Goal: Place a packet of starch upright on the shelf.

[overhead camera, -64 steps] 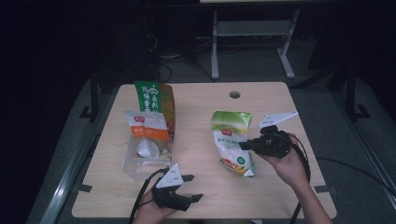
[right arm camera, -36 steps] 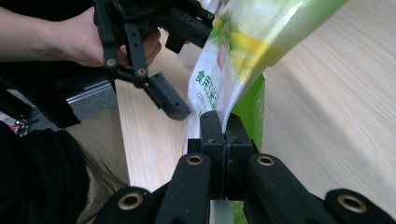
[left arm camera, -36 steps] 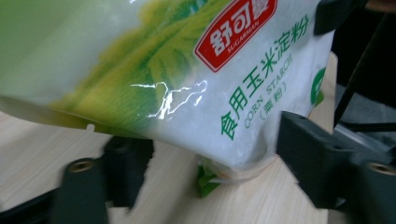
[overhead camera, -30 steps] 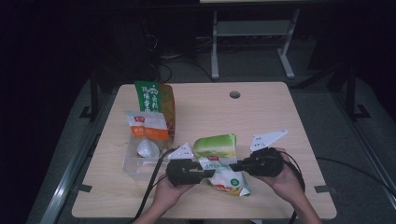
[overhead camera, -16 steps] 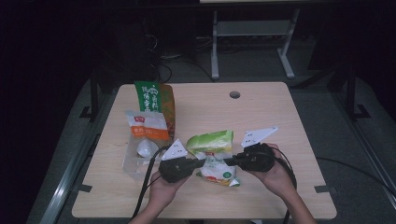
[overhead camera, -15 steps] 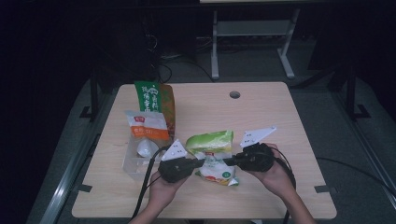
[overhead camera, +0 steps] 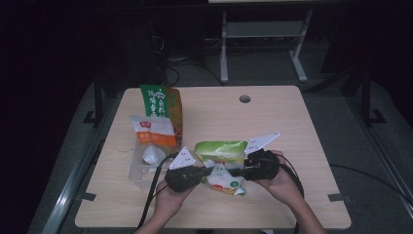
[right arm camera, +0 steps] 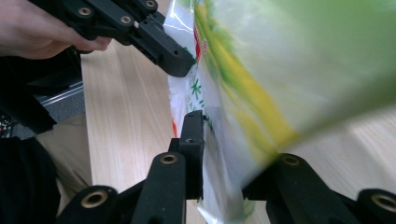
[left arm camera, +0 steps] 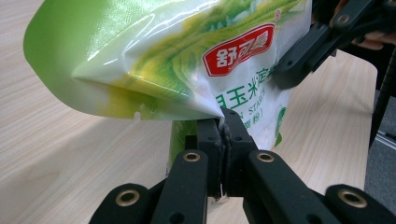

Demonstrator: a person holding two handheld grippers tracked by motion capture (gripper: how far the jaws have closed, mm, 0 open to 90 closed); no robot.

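Note:
A green and white starch bag (overhead camera: 220, 157) hangs just above the front middle of the table (overhead camera: 292, 126), between my two grippers. My left gripper (overhead camera: 208, 171) is shut on the bag's lower seam (left arm camera: 223, 135), its two pads pinching the thin plastic. From the other side, my right gripper (overhead camera: 233, 171) faces it. Its jaws have just been opening and now stand apart, with the bag's edge (right arm camera: 219, 140) loose between them. Its right fingertip is hidden behind the bag. Each gripper view shows the other gripper against the bag: the right one (left arm camera: 303, 51), the left one (right arm camera: 163, 46).
At the left of the table stand a tall green and orange bag (overhead camera: 158, 100), a white and orange packet (overhead camera: 151, 132) in front of it, and a clear bag with a white lump (overhead camera: 146, 161). A cable hole (overhead camera: 245, 99) sits at the back.
The bag was carried from the right side to the front middle. The left gripper came in and closed on its seam. The right gripper's jaws have spread apart.

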